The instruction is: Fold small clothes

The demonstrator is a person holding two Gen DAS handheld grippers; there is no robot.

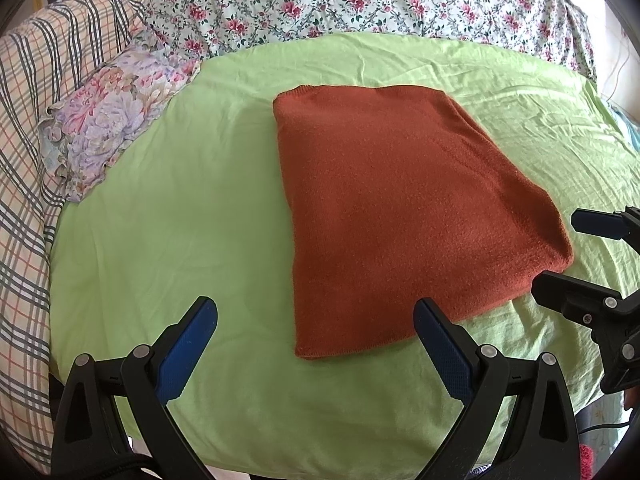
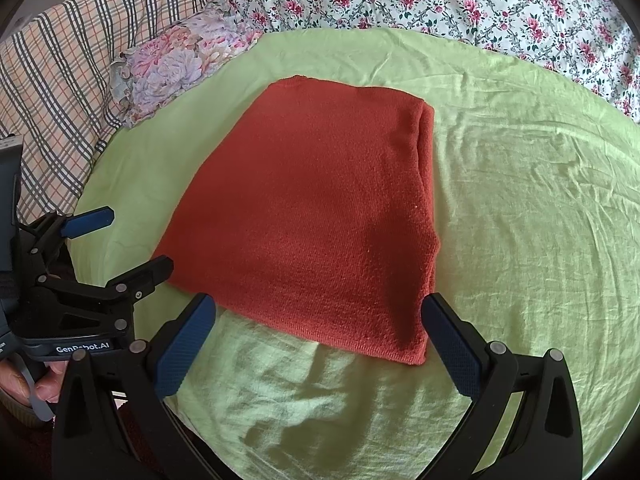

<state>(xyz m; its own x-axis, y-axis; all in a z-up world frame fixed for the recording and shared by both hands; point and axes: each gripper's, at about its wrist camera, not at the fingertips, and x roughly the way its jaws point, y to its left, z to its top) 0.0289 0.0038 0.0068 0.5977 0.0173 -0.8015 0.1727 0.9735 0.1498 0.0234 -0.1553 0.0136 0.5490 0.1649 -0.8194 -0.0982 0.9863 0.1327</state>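
Nearest the sweater's (image 1: 404, 216) front hem, the left gripper (image 1: 316, 320) hangs with its jaws spread wide and nothing between them; one blue pad (image 1: 188, 352) sits over bare sheet (image 1: 160, 208) to the left of the sweater, the other just in front of the sweater's near edge, and whether it touches the knit cannot be told. The right gripper (image 2: 320, 316) is likewise spread and holds nothing, its two pads (image 2: 452, 344) straddling the sweater's near right corner just in front of the hem. Each gripper shows in the other's view, level with the sweater's near corners, one on either side. The sweater itself, rust-orange knit, lies folded into a flat rectangle on the green sheet, its stacked layers showing along the right side. Beyond the sweater's far left corner rests a small floral pillow (image 1: 108, 120), with a plaid blanket (image 1: 36, 92) farther left. Behind the sweater's far edge, a rose-print quilt (image 1: 360, 0) runs across the back.
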